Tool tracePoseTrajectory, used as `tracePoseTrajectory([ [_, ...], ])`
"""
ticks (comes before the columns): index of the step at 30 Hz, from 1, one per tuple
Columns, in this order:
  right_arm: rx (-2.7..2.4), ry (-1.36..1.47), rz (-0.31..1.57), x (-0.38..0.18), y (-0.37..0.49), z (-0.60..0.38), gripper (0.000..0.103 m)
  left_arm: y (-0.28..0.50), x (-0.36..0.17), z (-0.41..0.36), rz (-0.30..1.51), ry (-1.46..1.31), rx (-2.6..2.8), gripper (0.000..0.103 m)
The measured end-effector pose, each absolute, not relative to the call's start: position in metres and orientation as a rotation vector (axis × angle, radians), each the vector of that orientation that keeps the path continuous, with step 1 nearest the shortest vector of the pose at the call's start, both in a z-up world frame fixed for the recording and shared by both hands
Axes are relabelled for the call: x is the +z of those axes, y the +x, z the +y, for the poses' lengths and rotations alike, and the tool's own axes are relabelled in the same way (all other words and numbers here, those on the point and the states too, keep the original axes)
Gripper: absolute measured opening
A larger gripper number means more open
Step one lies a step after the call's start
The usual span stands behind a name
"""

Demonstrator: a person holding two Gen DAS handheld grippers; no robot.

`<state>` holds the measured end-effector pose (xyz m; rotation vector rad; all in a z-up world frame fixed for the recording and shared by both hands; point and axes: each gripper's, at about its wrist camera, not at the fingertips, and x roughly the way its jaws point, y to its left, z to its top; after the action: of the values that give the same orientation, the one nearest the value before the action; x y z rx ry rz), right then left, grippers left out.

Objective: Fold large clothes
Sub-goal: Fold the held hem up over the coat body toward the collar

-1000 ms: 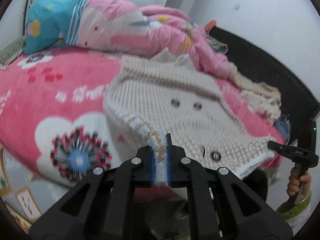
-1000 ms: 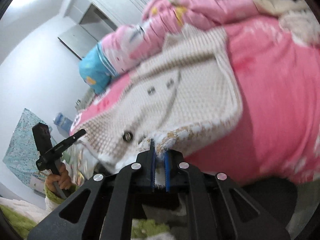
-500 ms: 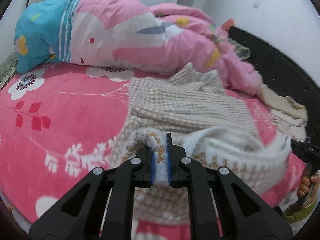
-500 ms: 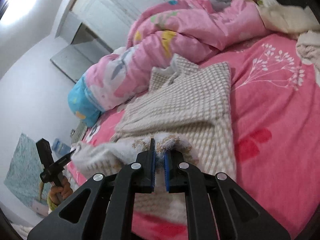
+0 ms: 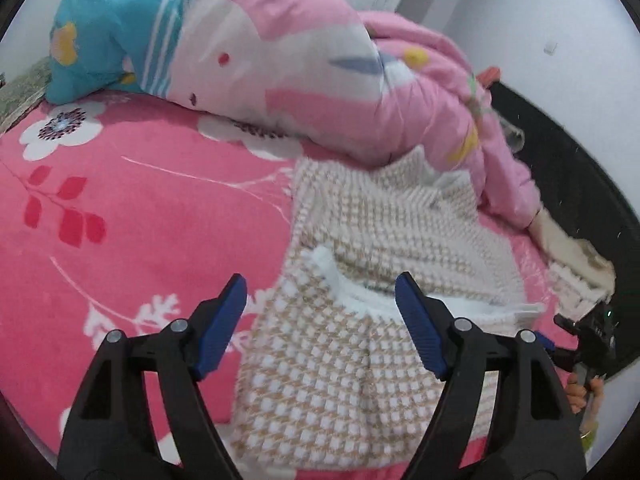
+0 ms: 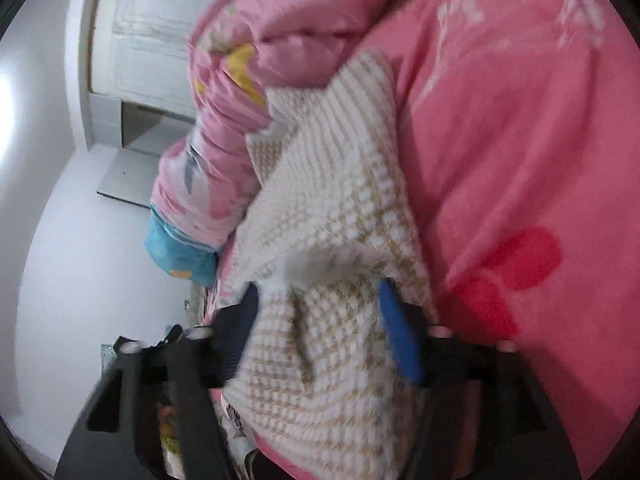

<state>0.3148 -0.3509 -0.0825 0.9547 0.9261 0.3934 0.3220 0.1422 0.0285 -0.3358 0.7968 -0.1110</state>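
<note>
A: Start big. What fills the frames?

B: The bed under its pink flower-printed plush blanket (image 5: 140, 208), with a rolled pink-and-teal quilt (image 5: 248, 60) across the upper part of the left wrist view. Lying on the blanket, centre to lower right, is the beige-and-white houndstooth knit jacket (image 5: 340, 360), its near half laid over the far half.

A: So which step is this?

B: A fold just laid down, I'd judge. The left gripper (image 5: 320, 320) and the right gripper (image 6: 316, 324) have both just been opening; their jaws stand wide, with jacket cloth lying between them but unpinched.

A: And next?

B: Probably drawing back clear of the fleecy white hem (image 5: 360, 300) without snagging it, then finding fresh edges for another fold.

A: Do the views differ?

B: The left view shows the person's hand (image 5: 584, 392) on the other gripper, lower right, and a cream fringed cloth (image 5: 576, 264) beyond. The blurred, tilted right view alone shows a white panelled door (image 6: 148, 36), upper left.
</note>
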Motion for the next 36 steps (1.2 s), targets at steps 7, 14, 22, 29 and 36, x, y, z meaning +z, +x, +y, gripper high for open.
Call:
tracePoseTrajectory([
  [7, 0.373, 0.887, 0.905, -0.055, 0.257, -0.366, 0.071, 0.262, 0.028, 0.154, 0.836, -0.379, -0.131, 0.073],
  [14, 0.377, 0.876, 0.939, -0.063, 0.170, -0.354, 0.071, 0.201, -0.035, 0.148, 0.934, -0.515, -0.214, 0.073],
  [22, 0.359, 0.956, 0.975, -0.103, 0.174, -0.331, 0.071, 0.227, -0.085, 0.159, 0.917, -0.824, -0.273, 0.072],
  [29, 0.247, 0.953, 0.881, -0.115, 0.215, -0.324, 0.060, 0.254, -0.099, 0.175, 0.861, -0.889, -0.109, 0.045],
  [36, 0.110, 0.672, 0.796, -0.091, 0.227, -0.302, 0.017, 0.254, -0.049, 0.109, 0.825, -0.299, 0.010, 0.014],
])
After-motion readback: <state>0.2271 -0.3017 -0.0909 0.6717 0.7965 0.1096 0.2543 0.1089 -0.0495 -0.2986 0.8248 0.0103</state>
